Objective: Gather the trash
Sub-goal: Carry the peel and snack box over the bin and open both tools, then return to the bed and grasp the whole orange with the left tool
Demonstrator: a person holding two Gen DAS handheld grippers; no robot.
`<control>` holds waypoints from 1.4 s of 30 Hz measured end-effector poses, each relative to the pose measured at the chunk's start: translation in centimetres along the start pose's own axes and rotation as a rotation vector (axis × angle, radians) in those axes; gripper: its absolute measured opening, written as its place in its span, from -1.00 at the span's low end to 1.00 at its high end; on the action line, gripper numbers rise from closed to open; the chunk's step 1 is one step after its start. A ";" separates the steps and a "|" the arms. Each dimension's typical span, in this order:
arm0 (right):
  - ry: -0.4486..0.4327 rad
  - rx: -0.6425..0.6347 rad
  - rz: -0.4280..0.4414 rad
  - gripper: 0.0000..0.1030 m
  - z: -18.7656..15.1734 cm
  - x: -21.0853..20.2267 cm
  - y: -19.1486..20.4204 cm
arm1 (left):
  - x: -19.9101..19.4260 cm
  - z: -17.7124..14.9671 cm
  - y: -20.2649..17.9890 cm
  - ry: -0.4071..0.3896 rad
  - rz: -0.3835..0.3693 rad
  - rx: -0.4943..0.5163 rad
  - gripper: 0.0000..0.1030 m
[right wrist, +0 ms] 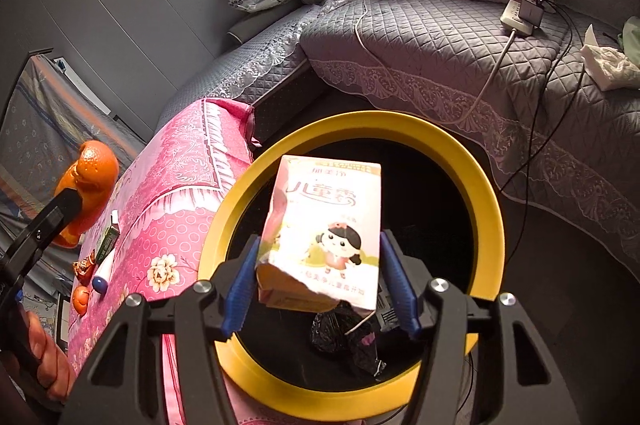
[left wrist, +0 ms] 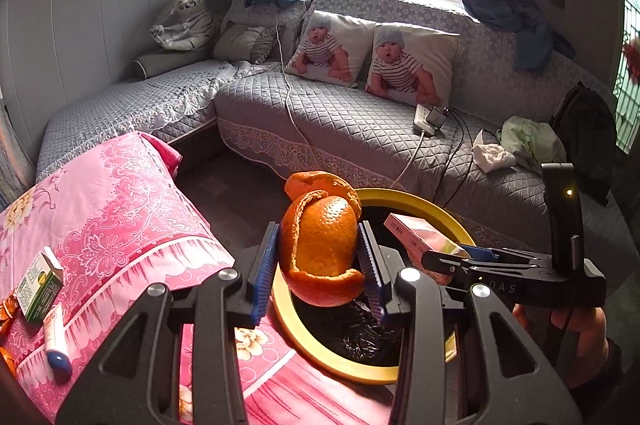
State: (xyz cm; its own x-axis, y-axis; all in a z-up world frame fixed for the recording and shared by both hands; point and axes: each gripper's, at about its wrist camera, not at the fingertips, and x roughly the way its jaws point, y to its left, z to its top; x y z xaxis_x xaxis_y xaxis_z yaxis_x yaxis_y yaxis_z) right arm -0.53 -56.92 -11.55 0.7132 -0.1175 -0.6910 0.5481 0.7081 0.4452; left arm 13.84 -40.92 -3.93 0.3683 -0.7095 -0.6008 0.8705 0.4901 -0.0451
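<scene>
My left gripper (left wrist: 320,261) is shut on an orange peel (left wrist: 320,245) and holds it over the near rim of the yellow-rimmed bin (left wrist: 416,203). The peel also shows at the left of the right wrist view (right wrist: 90,181). My right gripper (right wrist: 320,281) is shut on a pink and white carton (right wrist: 328,225) and holds it above the bin's black-lined opening (right wrist: 492,209). The carton shows in the left wrist view (left wrist: 420,237), held over the bin by the right gripper (left wrist: 460,257).
A pink cloth-covered table (left wrist: 108,209) holds a green box (left wrist: 40,289), a white tube (left wrist: 56,341), a wrapper (right wrist: 85,267) and another piece of orange peel (right wrist: 80,299). A grey sofa (left wrist: 340,117) with pillows, a power strip (right wrist: 516,15) and cables lies beyond the bin.
</scene>
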 end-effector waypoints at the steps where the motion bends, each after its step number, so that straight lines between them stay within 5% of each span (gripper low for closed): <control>1: -0.005 0.008 0.004 0.16 0.0 -0.1 -0.2 | 0.6 0.1 -0.1 0.008 -0.004 -0.004 -0.29; 11: -0.146 0.129 0.007 0.33 0.1 -5.5 -3.8 | 6.3 -1.1 -2.5 0.093 -0.046 0.004 -0.24; 13: -0.184 0.136 0.010 0.39 0.0 -7.2 -4.2 | 6.7 -1.7 -2.6 0.102 -0.068 -0.012 0.05; 15: -0.209 0.125 0.009 0.43 0.0 -8.5 -4.3 | 6.2 -2.0 -2.5 0.079 -0.058 -0.021 0.59; 21: -0.228 0.092 0.035 0.50 -0.6 -9.6 -3.7 | 2.2 -1.6 -0.4 -0.048 0.030 -0.055 0.78; 26: -0.193 0.024 0.095 0.50 -0.9 -8.6 -0.2 | -3.5 -0.9 4.5 -0.183 0.121 -0.118 0.80; 33: -0.121 -0.121 0.171 0.52 -1.4 -6.5 7.0 | -13.1 -4.1 13.7 -0.347 0.358 -0.162 0.82; 37: -0.084 -0.201 0.203 0.54 -1.9 -5.1 11.4 | -17.7 -8.2 19.5 -0.342 0.516 -0.225 0.82; 42: -0.048 -0.282 0.236 0.55 -2.3 -3.5 16.2 | -20.4 -13.2 26.6 -0.216 0.647 -0.319 0.82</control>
State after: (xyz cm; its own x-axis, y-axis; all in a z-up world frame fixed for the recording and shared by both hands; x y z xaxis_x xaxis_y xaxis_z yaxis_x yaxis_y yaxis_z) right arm 4.88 -43.46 -3.24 0.8290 0.0439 -0.5575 0.2289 0.8829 0.4099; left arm 25.14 -6.72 -3.41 0.8586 -0.2975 -0.4175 0.3340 0.9425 0.0153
